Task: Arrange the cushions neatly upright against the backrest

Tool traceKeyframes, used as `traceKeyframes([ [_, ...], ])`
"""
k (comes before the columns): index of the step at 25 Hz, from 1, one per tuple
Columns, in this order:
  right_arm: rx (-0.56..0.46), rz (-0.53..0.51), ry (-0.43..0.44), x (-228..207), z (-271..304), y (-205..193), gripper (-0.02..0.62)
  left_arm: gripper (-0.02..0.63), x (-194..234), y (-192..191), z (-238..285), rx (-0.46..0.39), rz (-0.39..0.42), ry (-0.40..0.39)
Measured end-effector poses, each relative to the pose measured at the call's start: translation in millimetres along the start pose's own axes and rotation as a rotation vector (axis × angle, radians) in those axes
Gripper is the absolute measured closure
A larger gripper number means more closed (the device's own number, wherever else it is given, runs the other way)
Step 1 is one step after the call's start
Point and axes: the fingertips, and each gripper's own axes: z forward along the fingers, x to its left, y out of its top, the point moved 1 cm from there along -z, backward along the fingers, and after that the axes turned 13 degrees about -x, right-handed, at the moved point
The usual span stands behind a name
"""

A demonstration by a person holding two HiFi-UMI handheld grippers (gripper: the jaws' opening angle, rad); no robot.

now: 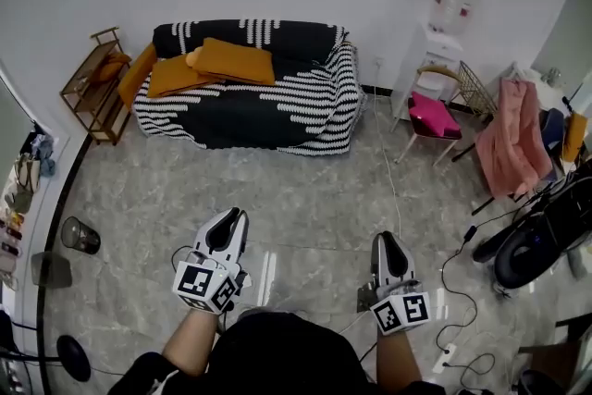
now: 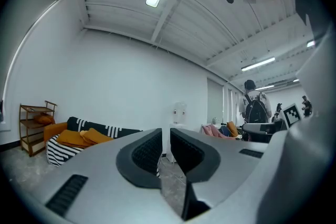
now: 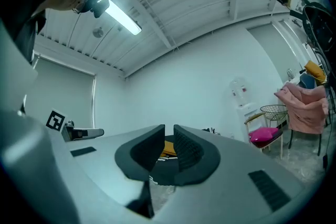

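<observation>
A sofa (image 1: 305,97) with a black-and-white striped cover stands against the far wall. Three orange cushions are on its left half. One (image 1: 237,60) lies tilted on the seat, a second (image 1: 174,75) lies flat beside it, and a third (image 1: 137,73) leans at the left armrest. The left gripper view shows the same sofa (image 2: 58,145) and cushions (image 2: 79,137) far off at the left. My left gripper (image 1: 235,216) and right gripper (image 1: 386,239) hover over the floor, well short of the sofa. Both are shut with nothing in them. An orange cushion (image 3: 169,147) peeks through the right gripper (image 3: 169,136).
A wooden shelf (image 1: 91,80) stands left of the sofa. To its right are a water dispenser (image 1: 450,9), a chair with a pink seat pad (image 1: 431,116) and a rack with pink cloth (image 1: 511,143). Cables (image 1: 453,354) trail at right. A person with a backpack (image 2: 256,108) stands far off.
</observation>
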Motion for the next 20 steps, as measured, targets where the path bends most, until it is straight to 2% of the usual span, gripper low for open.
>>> traceKeyframes([
  [4, -0.008, 0.016, 0.009, -11, -6, -1, 0.537, 0.546, -20, -5, 3, 0.026, 0.010, -0.017],
  [5, -0.005, 0.024, 0.016, -12, -5, -3, 0.476, 0.532, -22, -5, 4, 0.031, 0.010, -0.018],
  [6, -0.001, 0.032, 0.023, -12, -3, -6, 0.371, 0.467, -22, -6, 5, 0.036, 0.013, -0.016],
  [7, 0.003, 0.040, 0.027, -12, -2, -9, 0.309, 0.390, -20, -8, 7, 0.041, 0.016, -0.009],
  [8, 0.007, 0.043, 0.024, -11, -1, -13, 0.296, 0.353, -15, -10, 7, 0.044, 0.017, 0.002],
  [14, 0.025, 0.026, -0.015, -30, 23, -28, 0.295, 0.308, 14, -27, 36, 0.040, 0.003, 0.029],
  [20, 0.006, 0.021, -0.036, -41, 116, -47, 0.295, 0.304, 77, -34, 97, 0.021, -0.008, 0.017],
])
